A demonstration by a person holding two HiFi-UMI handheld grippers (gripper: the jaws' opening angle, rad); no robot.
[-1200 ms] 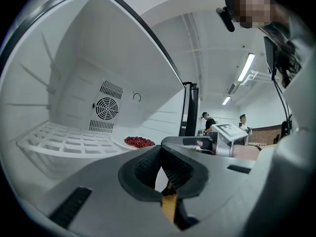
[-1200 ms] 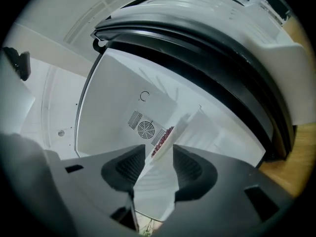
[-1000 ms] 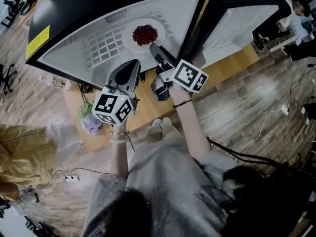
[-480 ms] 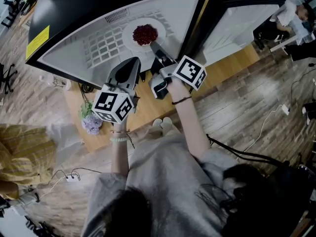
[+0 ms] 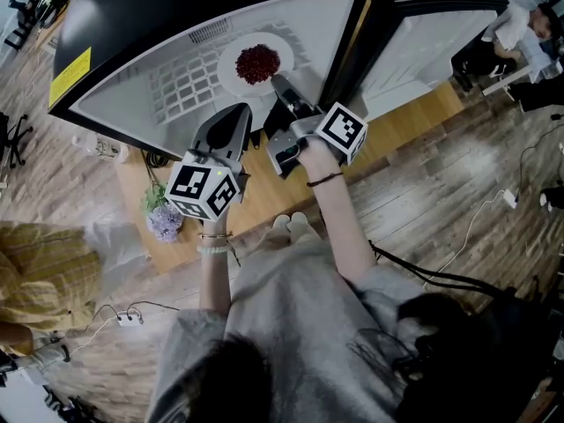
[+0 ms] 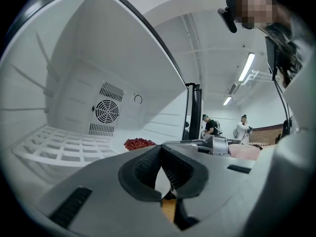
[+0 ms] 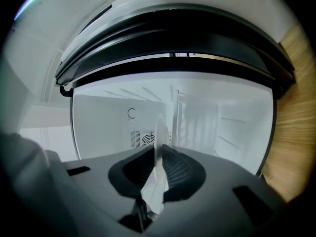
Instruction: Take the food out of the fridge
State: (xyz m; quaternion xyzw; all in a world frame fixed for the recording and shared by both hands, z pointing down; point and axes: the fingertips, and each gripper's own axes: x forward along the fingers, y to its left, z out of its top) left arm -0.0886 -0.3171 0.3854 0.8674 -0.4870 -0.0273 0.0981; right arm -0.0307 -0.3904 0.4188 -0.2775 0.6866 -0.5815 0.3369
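Note:
A white plate (image 5: 234, 74) with a heap of red food (image 5: 257, 63) sits on the wire shelf (image 5: 181, 85) inside the open fridge. My right gripper (image 5: 281, 85) reaches in from the front. Its jaws have just been closing and now press on the plate's near rim, which shows edge-on as a thin white plate rim (image 7: 159, 132) between the pads of the right gripper (image 7: 159, 154). My left gripper (image 5: 231, 120) hovers at the shelf's front edge, left of the plate, shut and holding nothing. From the left gripper (image 6: 161, 151) the red food (image 6: 138, 143) lies ahead on the shelf.
The fridge's black frame (image 5: 344, 51) and its open door (image 5: 423, 42) stand to the right. A wooden platform (image 5: 256, 192) lies under the fridge front, with purple flowers (image 5: 162, 218) at its left. Cables cross the floor (image 5: 476, 210). People stand in the background (image 6: 212, 126).
The right gripper has rolled, so its marker cube shows a different face, and its jaws have closed onto the plate's rim. The left gripper has stayed where it was.

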